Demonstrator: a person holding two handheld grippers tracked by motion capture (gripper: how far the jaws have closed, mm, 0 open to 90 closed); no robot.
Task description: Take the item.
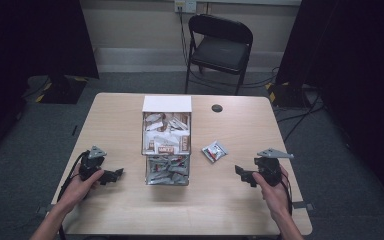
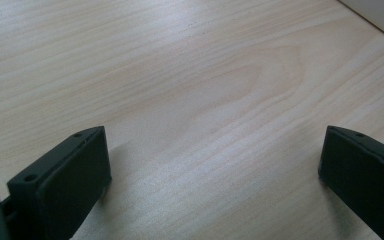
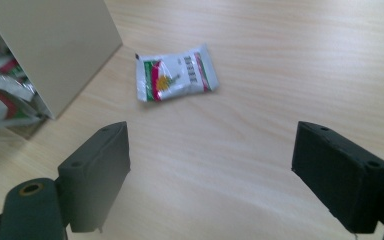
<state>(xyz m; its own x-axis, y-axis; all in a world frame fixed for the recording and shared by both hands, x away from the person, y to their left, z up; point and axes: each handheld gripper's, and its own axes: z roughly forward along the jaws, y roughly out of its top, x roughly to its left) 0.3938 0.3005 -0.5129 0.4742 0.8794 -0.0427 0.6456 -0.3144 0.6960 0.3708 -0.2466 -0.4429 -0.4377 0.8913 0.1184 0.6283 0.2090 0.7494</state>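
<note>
While both tools sat low on the worktop [image 1: 130, 210] with nothing in them, the job looked like it had barely kicked off. The right tool [image 3: 210, 165] had its jaws wide apart and was aimed at the loose sachet [image 3: 176, 73], a small white packet with red and green print, lying flat just right of the clear dispenser box [image 1: 166, 145] and well short of the jaws. The left tool [image 2: 212, 170] was gaping too, pointed at bare wood off to the box's left. That box was stuffed with similar sachets on two levels, its white lid flap [image 1: 166, 103] standing up at the back. My guess: that one stray packet was the thing to grab and put in with the rest, so reach, pinch and drop-in were all left to do.

Surface was pale woodgrain laminate, pretty clean, with a dark round cable port [image 1: 217, 108] near the far edge. Room was dim, grey carpet, a black folding chair [image 1: 219, 45] behind the worktop, cables trailing on the floor.
</note>
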